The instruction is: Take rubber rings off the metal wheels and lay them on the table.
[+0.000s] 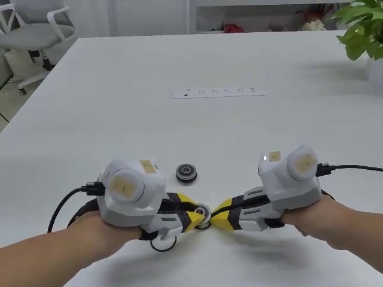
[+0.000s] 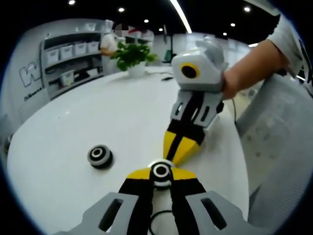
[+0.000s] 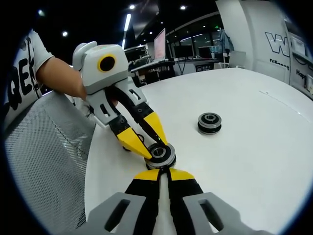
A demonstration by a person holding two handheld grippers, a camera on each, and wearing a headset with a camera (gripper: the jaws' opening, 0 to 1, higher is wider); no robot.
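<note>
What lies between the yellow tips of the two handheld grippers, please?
A small metal wheel with a black rubber ring, clamped by the left gripper; the head view shows it.

Two metal wheels (image 1: 186, 173) (image 1: 202, 211), two grippers (image 1: 192, 219) (image 1: 218, 220), one power strip (image 1: 219, 92)

One black-ringed metal wheel (image 1: 202, 213) in left gripper (image 2: 161, 174), right gripper (image 3: 164, 174) touching it; second wheel (image 1: 186, 173) flat nearby

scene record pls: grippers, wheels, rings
left gripper: shut on small metal wheel with black rubber ring
right gripper: jaws together, tips at that wheel's rim
second wheel: ring still on, lying apart on white table
thin black loop: on table under left gripper, likely a removed ring
</note>
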